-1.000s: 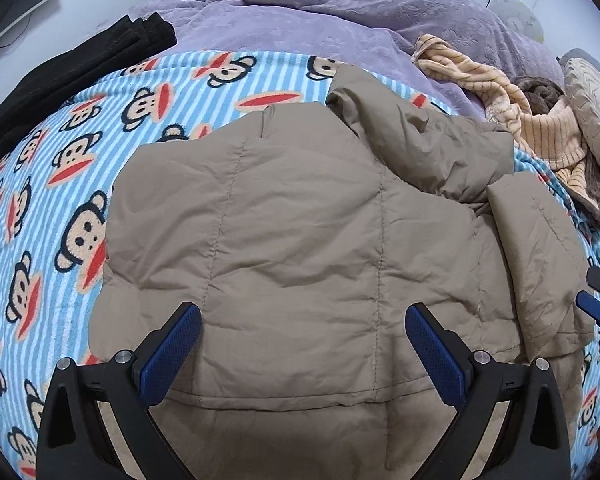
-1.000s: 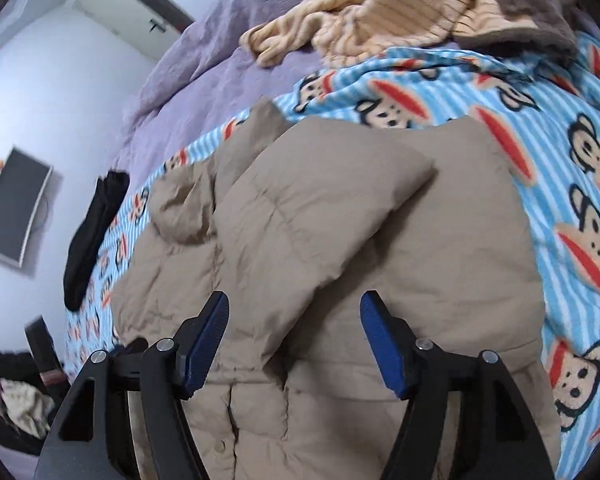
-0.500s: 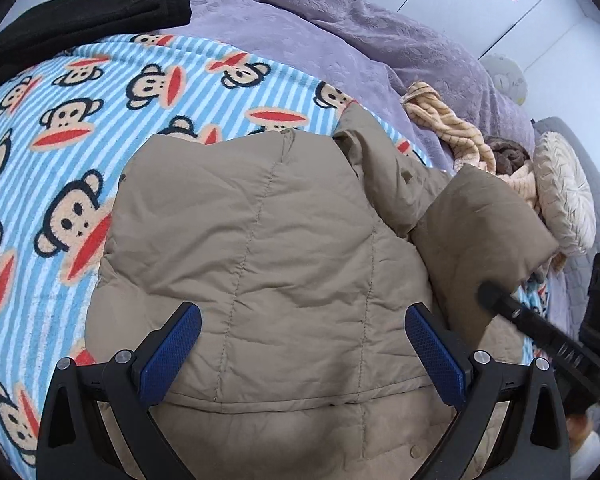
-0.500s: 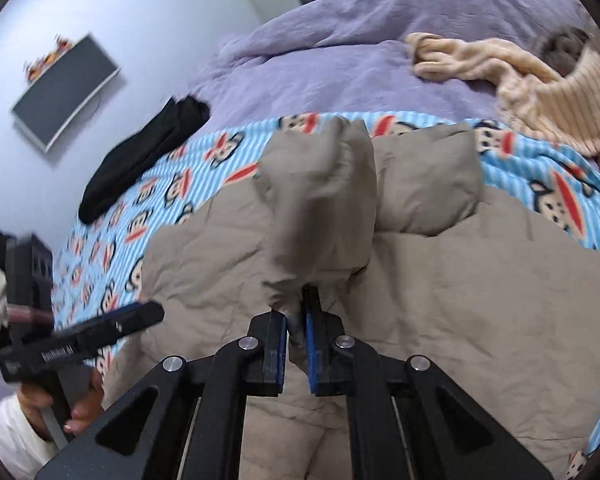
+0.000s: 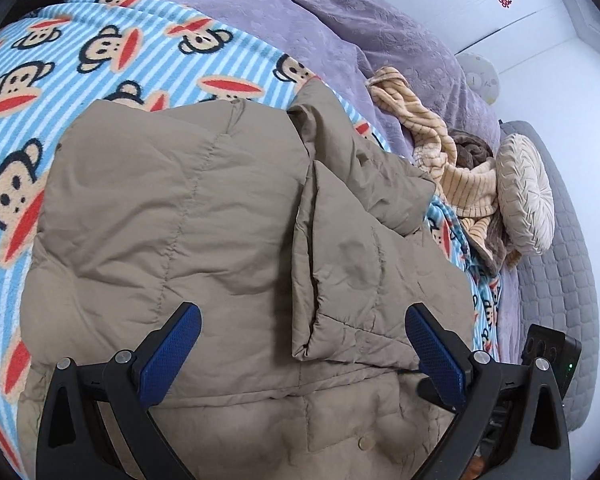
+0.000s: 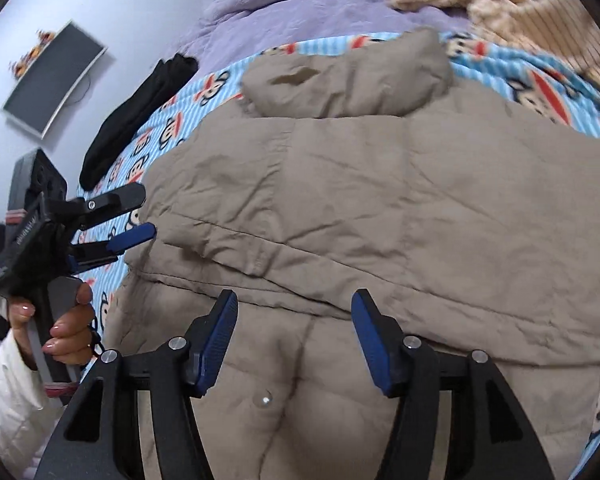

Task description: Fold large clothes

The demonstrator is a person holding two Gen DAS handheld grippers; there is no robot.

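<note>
the tan puffer jacket [image 5: 204,248] lies spread across the monkey-print blanket [image 5: 80,60] on the bed, filling most of both wrist views. one sleeve [image 5: 356,248] is folded in over the body, its cuff edge lying near the middle of the jacket in the left wrist view. the hood [image 6: 352,80] sits bunched at the far end, toward the purple bedspread [image 6: 300,4]. the left gripper [image 5: 300,348] hovers over the near part of the jacket, its blue pads [image 5: 168,356] spread wide apart with nothing between them, released. from the right wrist view the same left gripper [image 6: 134,216] shows at the left side of the jacket, just beside its edge, and a hand [image 6: 60,320] in a white quilted sleeve [image 6: 8,400] wraps the handle. the right gripper [image 6: 296,340] hangs over the lower front of the jacket, pads [image 6: 220,340] parted and empty, a snap button [image 6: 265,400] visible on the fabric below them. a folded black garment [image 6: 136,108] lies on the blanket's far left, well apart from the jacket. a beige striped knit [image 5: 440,152] is heaped beside the jacket's far right edge, with a round cream cushion [image 5: 524,192] just beyond it. a dark screen [image 6: 52,80] is mounted on the wall.
</note>
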